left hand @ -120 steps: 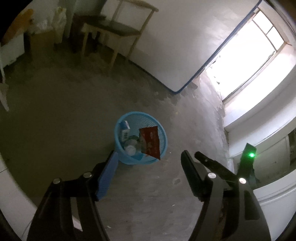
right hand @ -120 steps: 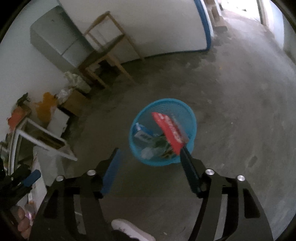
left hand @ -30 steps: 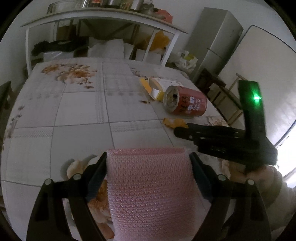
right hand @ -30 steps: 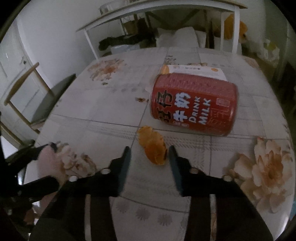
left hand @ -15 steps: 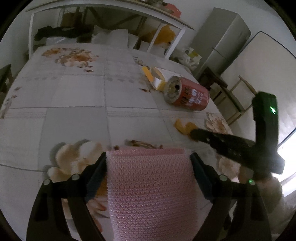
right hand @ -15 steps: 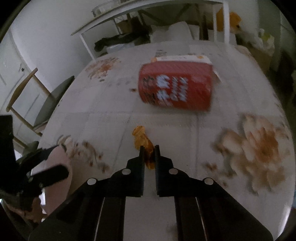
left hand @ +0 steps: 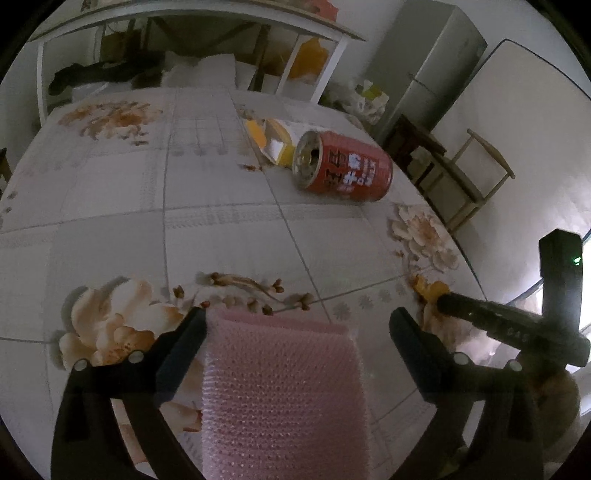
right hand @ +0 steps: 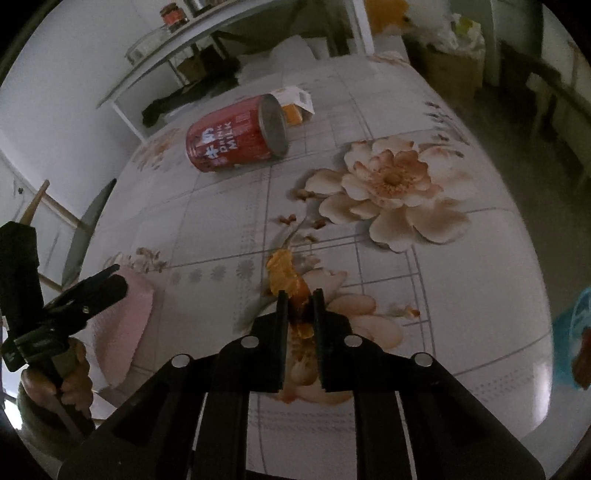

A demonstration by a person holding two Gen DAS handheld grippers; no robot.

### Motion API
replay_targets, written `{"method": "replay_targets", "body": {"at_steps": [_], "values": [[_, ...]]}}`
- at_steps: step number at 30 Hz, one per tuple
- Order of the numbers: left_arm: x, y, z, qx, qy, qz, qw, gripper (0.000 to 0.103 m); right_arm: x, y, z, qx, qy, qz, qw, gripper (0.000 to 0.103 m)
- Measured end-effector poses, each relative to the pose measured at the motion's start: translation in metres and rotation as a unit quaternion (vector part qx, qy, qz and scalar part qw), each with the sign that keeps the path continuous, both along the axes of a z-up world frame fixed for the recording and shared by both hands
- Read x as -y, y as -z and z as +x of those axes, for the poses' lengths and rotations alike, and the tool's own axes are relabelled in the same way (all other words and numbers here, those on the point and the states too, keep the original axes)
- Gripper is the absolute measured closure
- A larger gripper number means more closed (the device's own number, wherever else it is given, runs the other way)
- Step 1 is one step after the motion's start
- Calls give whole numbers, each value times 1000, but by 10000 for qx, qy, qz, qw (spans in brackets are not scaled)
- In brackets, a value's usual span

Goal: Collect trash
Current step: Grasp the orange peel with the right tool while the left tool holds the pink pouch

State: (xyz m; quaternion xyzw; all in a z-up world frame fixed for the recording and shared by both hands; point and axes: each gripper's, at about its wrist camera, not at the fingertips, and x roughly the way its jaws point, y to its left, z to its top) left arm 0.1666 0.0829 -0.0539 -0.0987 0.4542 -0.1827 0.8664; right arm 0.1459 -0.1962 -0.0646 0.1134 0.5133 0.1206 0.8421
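one can (left hand: 343, 168), one peel (right hand: 286, 277), one carton (left hand: 273, 142), one pink pad (left hand: 284, 391)

left wrist: steep down, close | right wrist: likewise | shared: red can (left hand: 343, 170) (right hand: 236, 138)

Red can (left hand: 343, 168) lying on its side on bench (left hand: 110, 192), taken as landmark. Left of can: broad bare tabletop, open to passage. Just behind can, touching: torn yellow-and-white carton (left hand: 275, 142). Beyond that: white shelf frame (left hand: 192, 16) closing the far edge. Nearer than can: bare strip, then pink foam sheet (left hand: 284, 391) and orange peel (right hand: 291, 288).
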Motion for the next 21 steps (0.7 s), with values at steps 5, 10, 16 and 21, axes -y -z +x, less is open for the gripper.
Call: {"method": "replay_targets", "body": {"at_steps": [5,10,16,21], "values": [[-8,-16,-8,205,27,15,9998,6,4,-2,2,37,-60,56,10000,62],[-10,-19,-19,187,180,229,9994,6,5,-2,2,63,-109,96,9999,50],[9,4,-28,-94,504,894,9947,6,1,-2,1,128,-231,-35,9996,44],[14,13,-26,-217,446,1040,9933,6,-6,-2,1,159,-351,-139,9992,44]]}}
